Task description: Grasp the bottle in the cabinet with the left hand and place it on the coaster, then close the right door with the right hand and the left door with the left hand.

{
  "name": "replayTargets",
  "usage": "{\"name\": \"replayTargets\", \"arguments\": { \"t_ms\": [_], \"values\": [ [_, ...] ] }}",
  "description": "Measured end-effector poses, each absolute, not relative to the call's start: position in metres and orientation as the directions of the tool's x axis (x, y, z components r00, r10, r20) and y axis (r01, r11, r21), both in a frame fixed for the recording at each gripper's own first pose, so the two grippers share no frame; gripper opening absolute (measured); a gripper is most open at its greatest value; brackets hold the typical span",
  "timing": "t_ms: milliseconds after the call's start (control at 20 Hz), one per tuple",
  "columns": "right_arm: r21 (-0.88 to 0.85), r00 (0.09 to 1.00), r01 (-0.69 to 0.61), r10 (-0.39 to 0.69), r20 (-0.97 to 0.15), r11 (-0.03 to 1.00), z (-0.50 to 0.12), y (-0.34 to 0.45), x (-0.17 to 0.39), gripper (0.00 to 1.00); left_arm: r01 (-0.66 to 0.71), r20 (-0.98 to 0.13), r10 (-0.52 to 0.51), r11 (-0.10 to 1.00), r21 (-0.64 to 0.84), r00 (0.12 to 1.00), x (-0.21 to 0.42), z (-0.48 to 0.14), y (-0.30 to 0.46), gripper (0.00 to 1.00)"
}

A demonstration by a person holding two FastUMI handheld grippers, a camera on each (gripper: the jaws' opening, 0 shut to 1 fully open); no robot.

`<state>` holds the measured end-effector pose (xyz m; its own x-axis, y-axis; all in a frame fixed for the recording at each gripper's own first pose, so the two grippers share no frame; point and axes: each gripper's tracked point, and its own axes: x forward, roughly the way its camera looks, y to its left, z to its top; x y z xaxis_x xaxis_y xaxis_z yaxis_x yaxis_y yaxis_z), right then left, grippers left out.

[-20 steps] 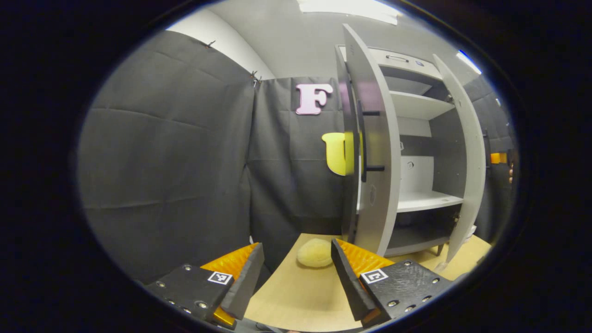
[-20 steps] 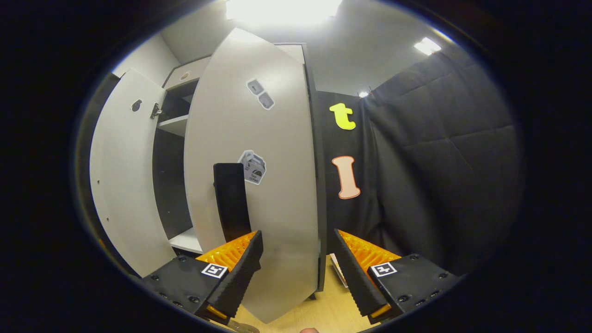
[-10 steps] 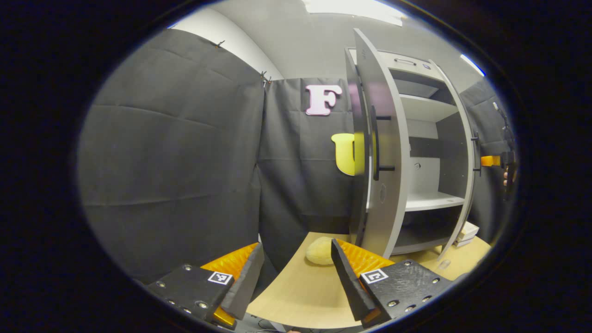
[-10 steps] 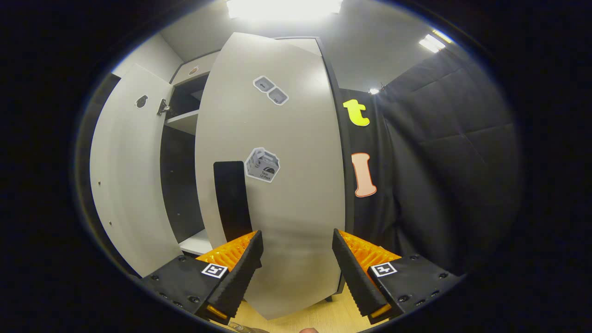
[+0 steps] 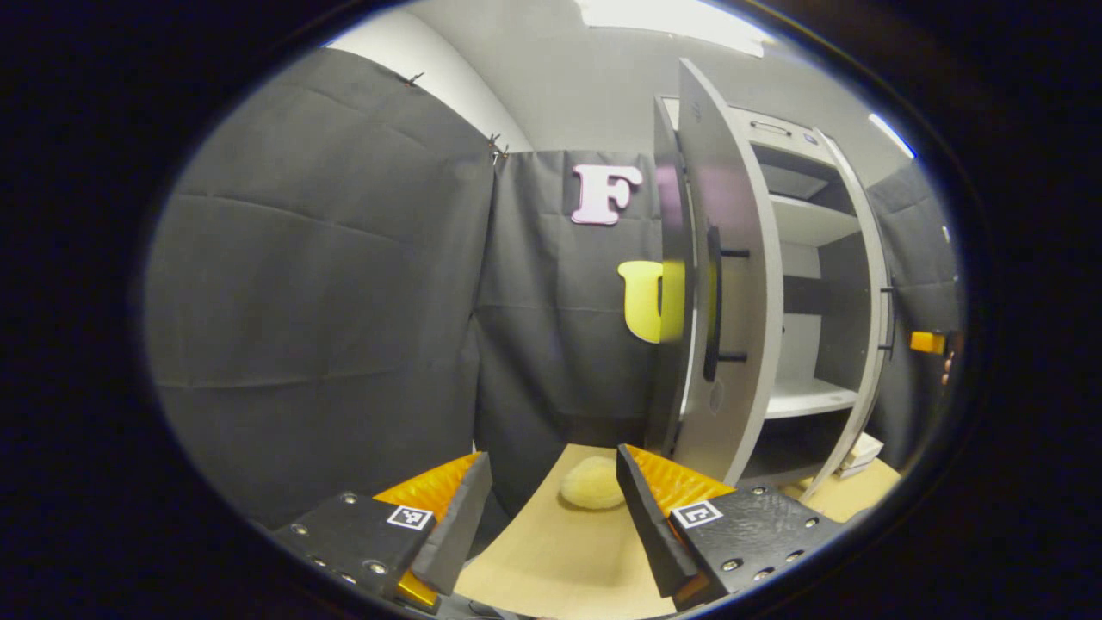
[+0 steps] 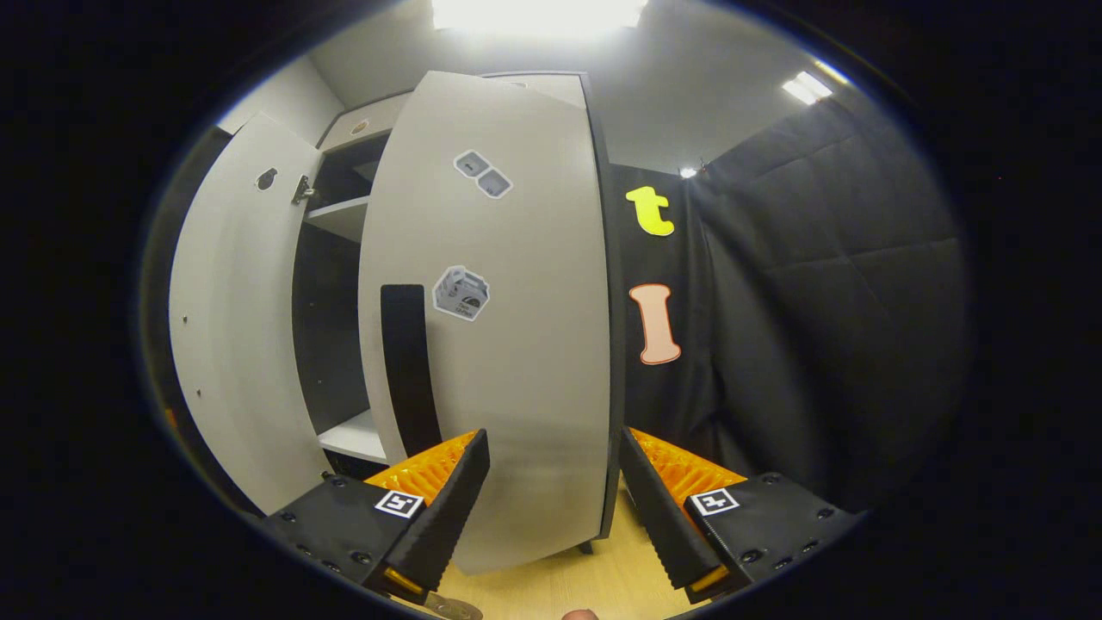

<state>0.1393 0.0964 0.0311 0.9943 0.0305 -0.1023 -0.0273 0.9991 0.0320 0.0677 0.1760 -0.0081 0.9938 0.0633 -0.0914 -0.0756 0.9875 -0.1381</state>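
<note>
Pale wood tabletop (image 5: pixel 560 560) under smooth grey right door (image 6: pixel 499 344); both grippers' ribbed fingers (image 6: pixel 448 508) gape empty.

1 cabinet (image 5: pixel 801 258), 2 doors: left door (image 5: pixel 727 284), right door (image 6: pixel 499 344); 1 sponge (image 5: pixel 592 482); 3 stickers (image 6: pixel 461 293).

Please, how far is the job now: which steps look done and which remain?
Bottle step: cannot confirm; the shelf seen through the gap is bare. In hand: the right door stands close ahead of the open right gripper, partly swung, with a gap left to the cabinet. Left: the left door stands wide open, and the left gripper is open, apart from it.
</note>
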Motion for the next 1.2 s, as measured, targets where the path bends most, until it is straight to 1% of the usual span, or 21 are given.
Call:
{"name": "replayTargets", "arguments": {
  "t_ms": [50, 300, 350, 400, 450, 650, 700, 850, 900, 950, 1000, 1050, 1100, 1150, 1200],
  "values": [
    [0.022, 0.994, -0.023, 0.026, -0.105, 0.999, 0.028, 0.093, 0.135, 0.96, -0.071, -0.082, 0.060, 0.988, -0.139, 0.995, 0.074, 0.001, 0.175, 0.86],
    [-0.032, 0.992, -0.007, 0.003, -0.124, 0.999, 0.012, 0.075, 0.113, 0.96, -0.051, -0.058, 0.044, 0.991, -0.121, 0.997, 0.103, 0.034, 0.174, 0.86],
    [-0.044, 0.992, -0.004, -0.002, -0.127, 0.999, 0.008, 0.073, 0.111, 0.92, -0.046, -0.051, 0.040, 0.992, -0.118, 0.998, 0.107, 0.042, 0.173, 0.86],
    [-0.056, 0.991, -0.001, -0.006, -0.130, 0.998, 0.005, 0.071, 0.108, 0.92, -0.040, -0.045, 0.034, 0.992, -0.120, 0.998, 0.110, 0.048, 0.169, 0.86],
    [-0.068, 0.991, 0.002, -0.011, -0.133, 0.998, 0.002, 0.068, 0.104, 0.96, -0.030, -0.035, 0.026, 0.992, -0.124, 0.999, 0.114, 0.056, 0.166, 0.86],
    [-0.100, 0.990, 0.013, -0.027, -0.141, 0.995, -0.009, 0.058, 0.093, 0.97, -0.005, -0.008, 0.004, 0.994, -0.110, 1.000, 0.131, 0.074, 0.151, 0.86],
    [-0.102, 0.989, 0.017, -0.032, -0.147, 0.995, -0.012, 0.055, 0.091, 0.93, -0.002, -0.003, 0.002, 0.994, -0.106, 1.000, 0.136, 0.079, 0.148, 0.86],
    [-0.097, 0.987, 0.028, -0.043, -0.156, 0.995, -0.018, 0.044, 0.085, 0.94, 0.011, 0.009, -0.010, 0.995, -0.100, 1.000, 0.147, 0.088, 0.136, 0.86],
    [-0.093, 0.986, 0.032, -0.046, -0.158, 0.995, -0.019, 0.039, 0.083, 0.98, 0.017, 0.012, -0.015, 0.995, -0.097, 1.000, 0.148, 0.089, 0.130, 0.85],
    [-0.088, 0.985, 0.038, -0.052, -0.162, 0.995, -0.021, 0.034, 0.081, 0.94, 0.022, 0.014, -0.020, 0.995, -0.093, 1.000, 0.149, 0.090, 0.124, 0.85],
    [-0.081, 0.984, 0.045, -0.058, -0.167, 0.996, -0.023, 0.027, 0.080, 0.94, 0.035, 0.013, -0.034, 0.995, -0.092, 0.999, 0.149, 0.090, 0.117, 0.85],
    [-0.076, 0.983, 0.050, -0.063, -0.174, 0.996, -0.026, 0.021, 0.077, 0.98, 0.019, 0.013, -0.018, 0.997, -0.077, 1.000, 0.150, 0.090, 0.116, 0.84],
    [-0.072, 0.981, 0.058, -0.070, -0.179, 0.996, -0.028, 0.015, 0.076, 0.94, 0.010, 0.021, -0.009, 0.999, -0.053, 1.000, 0.146, 0.092, 0.116, 0.84],
    [-0.070, 0.980, 0.066, -0.078, -0.183, 0.995, -0.029, 0.007, 0.075, 0.98, 0.004, 0.025, -0.003, 0.999, -0.033, 1.000, 0.147, 0.094, 0.117, 0.84],
    [-0.066, 0.979, 0.071, -0.082, -0.186, 0.995, -0.029, 0.001, 0.074, 0.98, 0.004, 0.027, -0.004, 1.000, -0.030, 1.000, 0.148, 0.095, 0.116, 0.85]
  ]
}}
